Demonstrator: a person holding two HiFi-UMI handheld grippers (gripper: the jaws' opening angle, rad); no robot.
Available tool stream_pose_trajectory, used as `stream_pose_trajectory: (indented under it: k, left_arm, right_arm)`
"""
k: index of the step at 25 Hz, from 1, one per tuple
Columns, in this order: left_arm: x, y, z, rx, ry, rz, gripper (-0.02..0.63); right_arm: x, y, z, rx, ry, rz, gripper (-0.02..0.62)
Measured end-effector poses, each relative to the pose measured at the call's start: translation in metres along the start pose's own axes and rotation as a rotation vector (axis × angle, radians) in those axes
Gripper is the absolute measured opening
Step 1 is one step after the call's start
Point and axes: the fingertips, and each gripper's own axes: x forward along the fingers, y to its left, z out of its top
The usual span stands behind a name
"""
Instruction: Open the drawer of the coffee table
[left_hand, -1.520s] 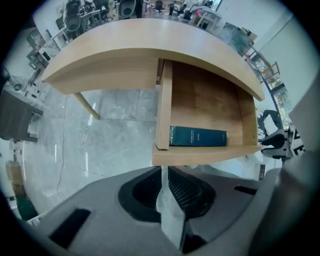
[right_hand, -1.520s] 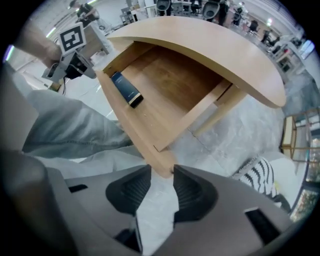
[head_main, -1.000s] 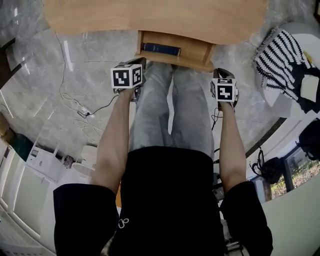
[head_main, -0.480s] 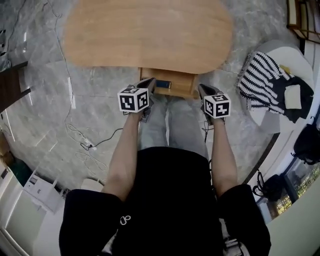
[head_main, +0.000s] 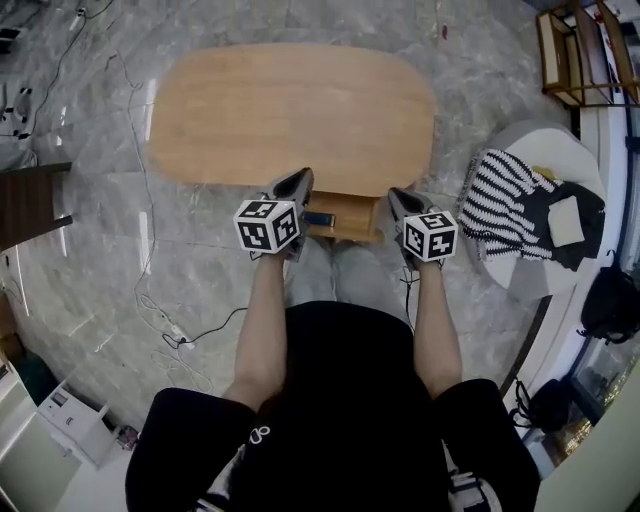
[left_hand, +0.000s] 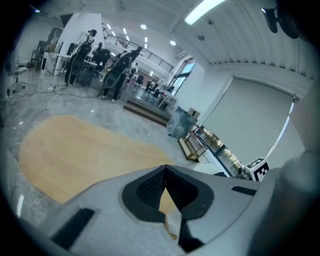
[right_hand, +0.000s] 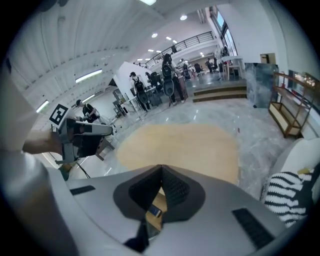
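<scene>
Both jaws shut and empty, left gripper (head_main: 299, 181) and right gripper (head_main: 396, 197) flank the desk (head_main: 290, 110) drawer (head_main: 355, 215), which stands open; task looks done.

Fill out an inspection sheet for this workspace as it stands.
surface: oval wooden coffee table, top bare.
job's things: drawer stands pulled out at the near edge; a dark blue object lies inside.
clutter: nothing seen on the tabletop.
grippers: left tool and right tool both shut, nothing between the jaws.
cables: cable and power strip on the floor, left.
surroundings: marble floor; striped cloth on a round white seat, right; wooden shelf beyond.
</scene>
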Motion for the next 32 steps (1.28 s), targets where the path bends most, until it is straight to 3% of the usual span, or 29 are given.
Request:
stream_pose_trajectory:
  k: [8,18,25,28,32]
  left_arm:
    - [-0.027,-0.056,0.1,0.087,-0.177,-0.033,0.009]
    - [-0.066,-0.113,0.205,0.234,-0.367,0.002,0.009]
    - [-0.109,-0.146,0.266,0.404,-0.499,0.076,0.009]
    - [-0.129,-0.16,0.286,0.441,-0.546,0.082,0.009]
    - [-0.154,-0.174,0.302,0.454,-0.618,0.078,0.009]
  right_arm:
    - [-0.042,0.016,0.11,-0.035,-0.216,-0.023,0.011]
    - [-0.109,0.049,0.236,-0.082,-0.505,-0.028,0.011]
    - [-0.159,0.071,0.295,-0.226,-0.597,-0.151,0.011]
    - [-0.186,0.088,0.324,-0.266,-0.678,-0.178,0.011]
    - [-0.212,0.115,0.344,-0.397,-0.728,-0.267,0.011]
